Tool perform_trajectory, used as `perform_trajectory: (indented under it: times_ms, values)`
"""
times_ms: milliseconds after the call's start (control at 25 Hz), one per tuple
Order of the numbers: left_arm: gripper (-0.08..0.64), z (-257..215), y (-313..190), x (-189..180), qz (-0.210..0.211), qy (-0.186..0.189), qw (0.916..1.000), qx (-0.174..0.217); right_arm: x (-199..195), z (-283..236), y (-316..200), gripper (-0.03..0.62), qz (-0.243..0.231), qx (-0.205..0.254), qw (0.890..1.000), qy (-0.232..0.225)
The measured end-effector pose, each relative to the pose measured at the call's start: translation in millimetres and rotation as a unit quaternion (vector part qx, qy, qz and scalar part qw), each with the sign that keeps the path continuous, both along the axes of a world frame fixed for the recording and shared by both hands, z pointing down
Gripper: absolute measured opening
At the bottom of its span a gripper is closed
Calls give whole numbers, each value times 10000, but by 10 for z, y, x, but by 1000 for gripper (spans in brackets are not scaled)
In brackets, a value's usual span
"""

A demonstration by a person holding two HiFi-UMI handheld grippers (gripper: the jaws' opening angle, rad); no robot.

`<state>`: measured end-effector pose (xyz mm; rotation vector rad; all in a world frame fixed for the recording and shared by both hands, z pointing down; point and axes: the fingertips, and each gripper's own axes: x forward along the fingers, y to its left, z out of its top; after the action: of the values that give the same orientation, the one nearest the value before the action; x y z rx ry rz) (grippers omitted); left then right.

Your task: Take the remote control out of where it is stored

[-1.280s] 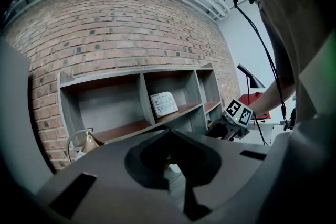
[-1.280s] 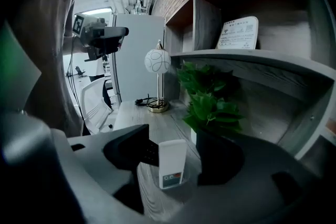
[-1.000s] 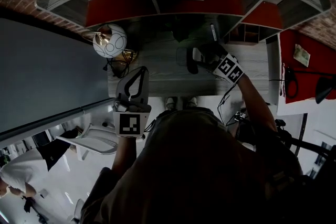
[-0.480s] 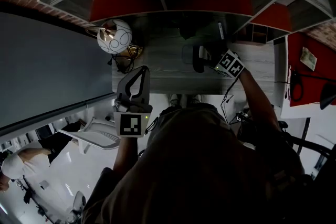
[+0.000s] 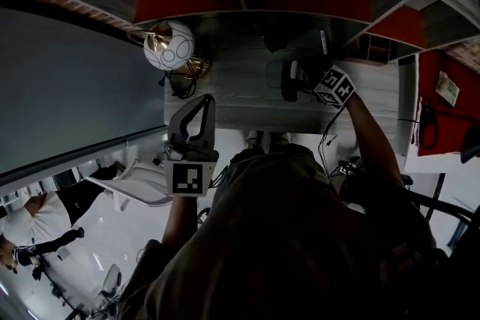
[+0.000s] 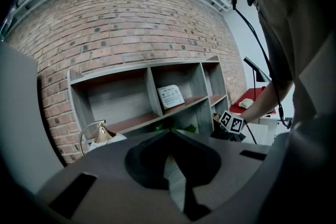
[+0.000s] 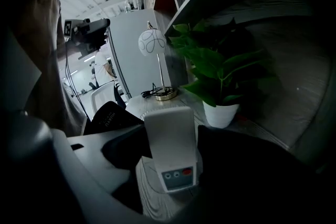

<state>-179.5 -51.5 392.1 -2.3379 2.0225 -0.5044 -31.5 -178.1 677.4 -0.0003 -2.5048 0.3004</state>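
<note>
The right tongs (image 7: 173, 165) grip the white remote control (image 7: 170, 141) upright between them over the counter (image 7: 157, 204), with a potted plant (image 7: 220, 86) just beyond their tips. The left tongs (image 6: 170, 134) are pressed together with nothing between them, well apart from the remote control.

the setting is appearing as an office-type workroom: a grey shelf unit (image 6: 149, 94) is standing against a brick wall (image 6: 121, 23), a desk (image 5: 232, 97) is carrying a globe lamp (image 5: 169, 46) and a potted plant (image 7: 218, 81), a white office chair (image 5: 139, 191) is standing nearby, and a camera stand (image 7: 86, 29) is rising behind.
</note>
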Motion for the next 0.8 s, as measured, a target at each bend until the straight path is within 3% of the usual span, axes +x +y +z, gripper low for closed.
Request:
perform_trajectory:
  times_ms: [440,600,800]
  values:
    - [11,34,-36,42,89,-154,9998,-95,-30,22,-32,287,25,163,9997,-186]
    - [11,44,-45,37,-27,82,10000,-50,-7,21,-37,281,148,393,9989,-188]
    - [11,40,-61,50,48,46,10000,-23,2,-9,-33,278,225,556,9980,-196]
